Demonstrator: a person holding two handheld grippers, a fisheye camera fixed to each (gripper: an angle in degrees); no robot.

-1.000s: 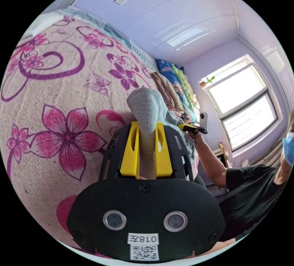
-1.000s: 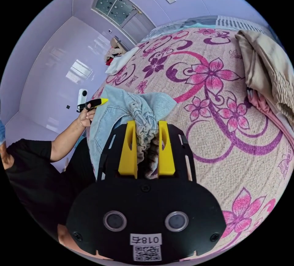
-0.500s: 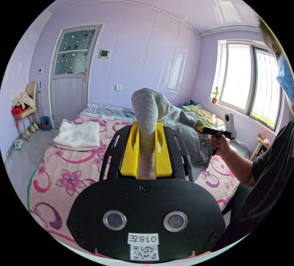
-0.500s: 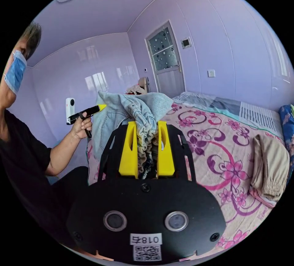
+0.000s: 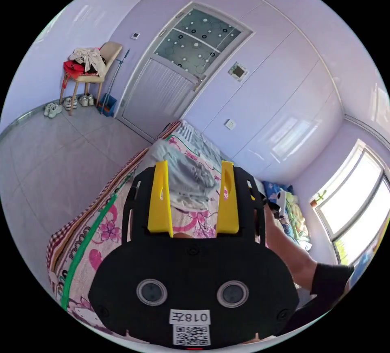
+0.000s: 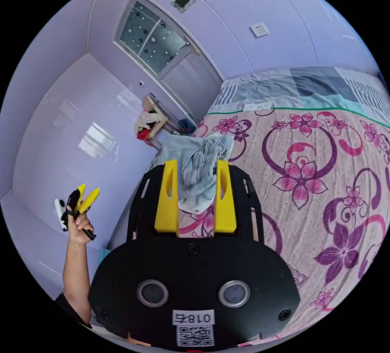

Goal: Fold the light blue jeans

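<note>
Denim, pale and crumpled, lies in a loose heap on the bed: the light blue jeans rest on the flowered pink bedspread near the bed's edge, with neither tool touching them. Seen from the right gripper view, the right gripper hangs above the heap with its two yellow jaws spread wide and nothing between them but the cloth lying farther off. From the left gripper view the left gripper is likewise wide apart and empty, the jeans showing through the gap on the spread below. In the right gripper view the left gripper is also seen out to the side, raised in the person's hand, its yellow tips parted and clear of the bed.

Beyond the heap a striped grey and blue sheet covers the far end of the bed, bordered by a green line. A door with a spotted glass pane stands closed in the lilac wall, a wall socket to one side of it. Beside the door a chair is piled with white and red clothes, with pale shoes lined up on the tiled floor under it. A bright window lights one side of the room, and bright folded bedding lies near it. The person's forearm crosses behind the left gripper's black body, hiding part of the bed.
</note>
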